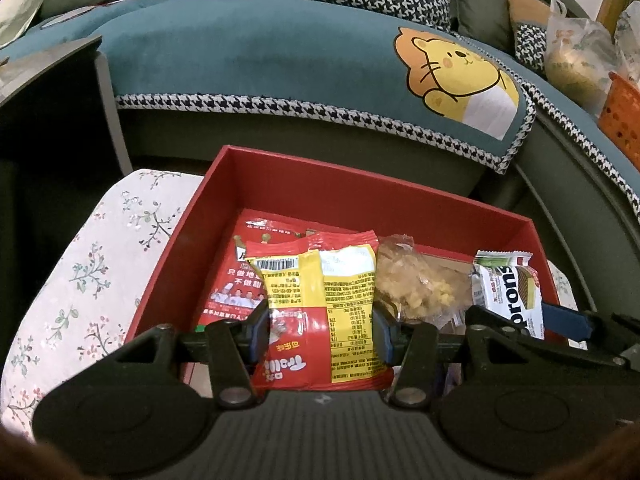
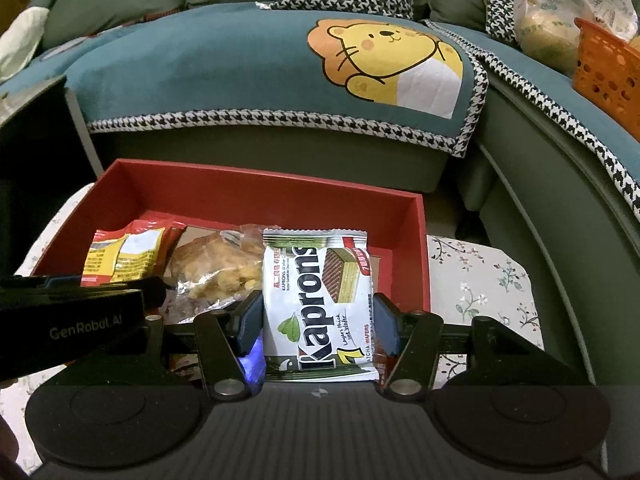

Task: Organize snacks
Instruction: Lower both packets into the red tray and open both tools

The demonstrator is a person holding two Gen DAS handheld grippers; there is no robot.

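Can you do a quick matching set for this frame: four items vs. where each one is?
Items:
1. red and yellow snack bag
2. wafer pack
3. clear bag of yellow snacks
4. orange basket

Places:
A. on the sofa, far right
B. between the left gripper's fingers
C. lying in the red box, between the two held packs
D. between the right gripper's fingers

Pairs: 1-B, 2-D, 3-C, 4-A

Two close wrist views, angled down — both sharing the red box [image 1: 224,184] and sofa [image 2: 240,64].
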